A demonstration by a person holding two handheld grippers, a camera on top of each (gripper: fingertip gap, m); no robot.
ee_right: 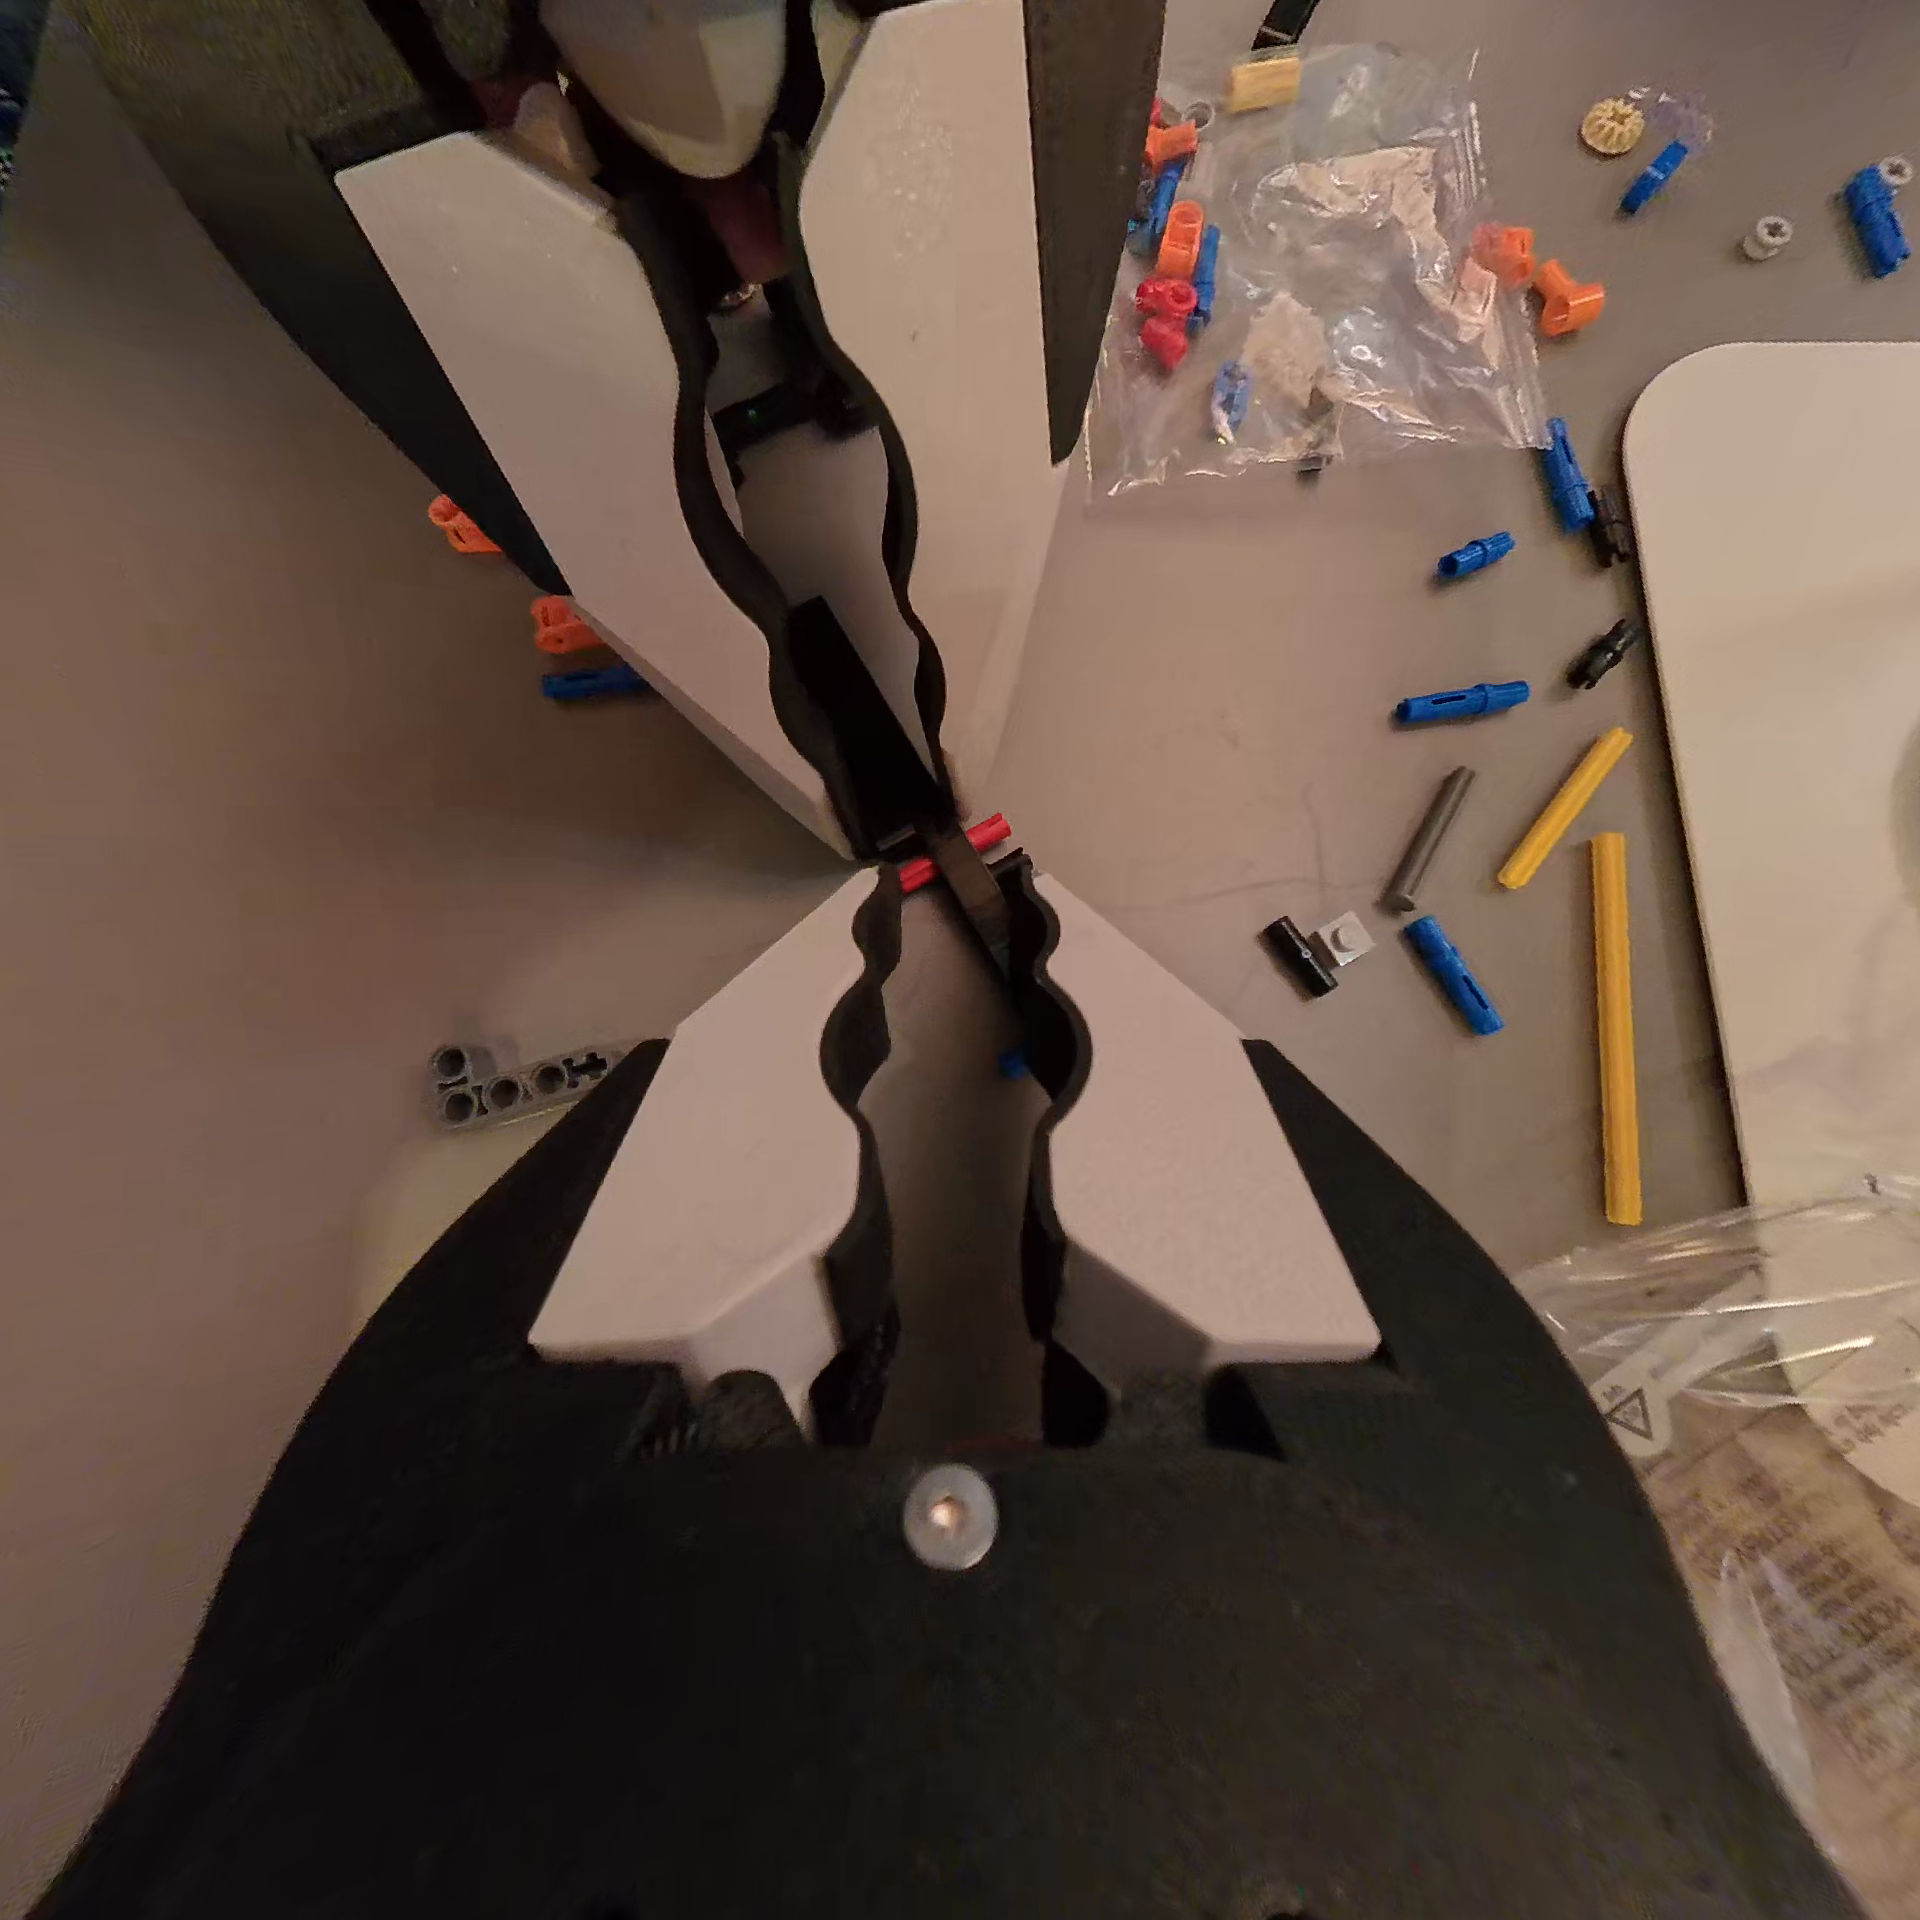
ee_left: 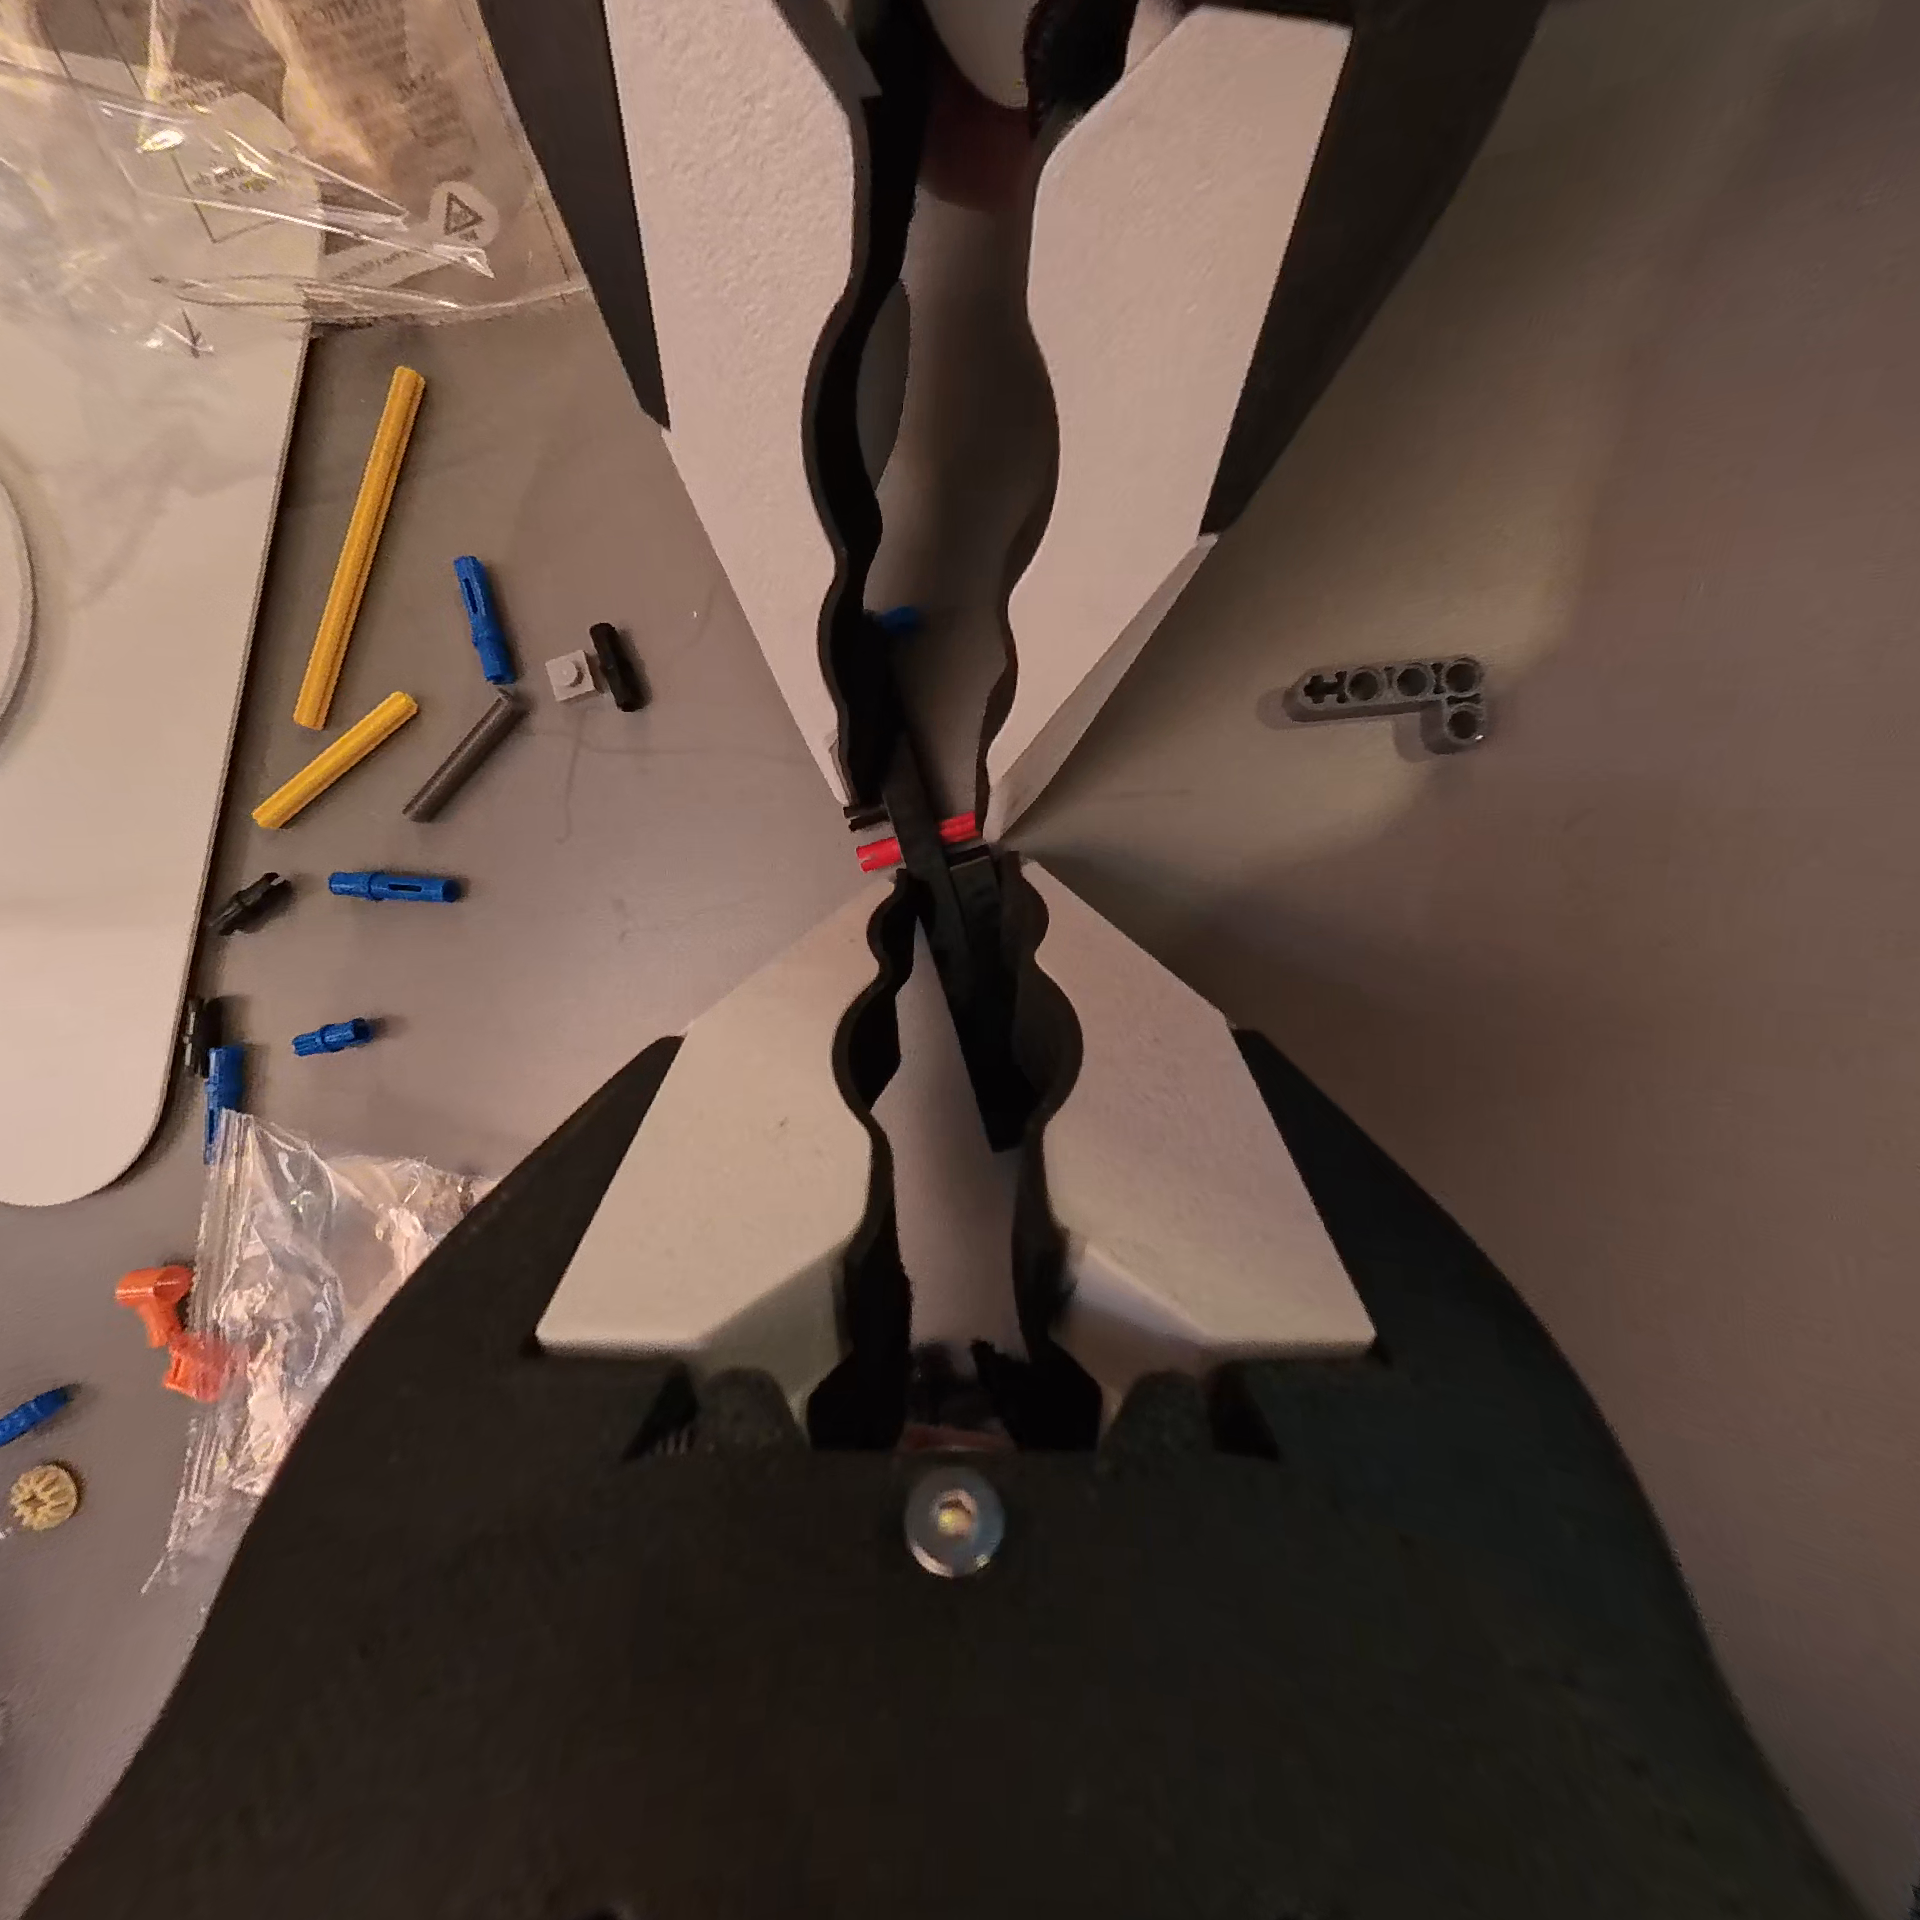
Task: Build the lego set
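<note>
assembly had barely begun: left claw (ee_left: 940, 883) and right claw (ee_right: 951, 883) each clenched one black beam (ee_left: 961, 966), tip to tip; loose pins (ee_left: 395, 886) lay beside them.

We look steeply down from close above the table (ee_left: 1662, 1039) through both wrist cameras, facing each other, sharing the red pin (ee_left: 883, 854) at centre and yellow axles (ee_right: 1614, 1029) at nine and three o'clock.

dim, warm light on my grey table (ee_left: 1558, 1039); soft shadows beside my grippers, glare on the plastic bag (ee_right: 1340, 270), wide-angle bending at edges.
</note>
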